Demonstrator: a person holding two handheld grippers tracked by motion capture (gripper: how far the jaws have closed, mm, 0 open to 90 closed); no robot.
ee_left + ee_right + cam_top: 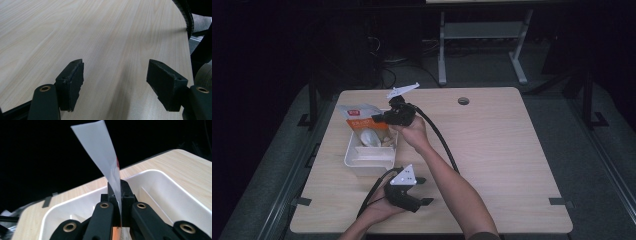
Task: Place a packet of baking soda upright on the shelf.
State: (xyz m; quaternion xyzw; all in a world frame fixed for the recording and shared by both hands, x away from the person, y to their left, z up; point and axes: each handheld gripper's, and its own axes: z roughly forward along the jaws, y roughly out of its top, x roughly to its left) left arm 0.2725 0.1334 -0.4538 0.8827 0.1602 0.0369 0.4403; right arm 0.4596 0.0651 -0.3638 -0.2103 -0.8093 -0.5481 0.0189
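High view: right gripper [379,119] held over the white bin [357,161] at the table's [492,150] left side, pinching the orange-and-white packet [362,119], which hangs over the bin's far end. Right gripper view adds what the high view can't: jaws clamped tight on the packet's thin edge [110,170], the sheet rising edge-on above the pads (a bit of red print at the fold), bin rim [175,182] right beneath. Left gripper [424,191] rests low near the table's front edge, well apart from the bin. Left gripper view: its jaws stand wide apart, nothing between them, bare wood under them, black cable [186,15] at top right.

Bin contents, high view: a pale rounded item [369,137] and a small tan one [387,142] beside it, both too small and blurry to identify; near end looks bare. The packet covers the bin's far end. The packet's print is unreadable.
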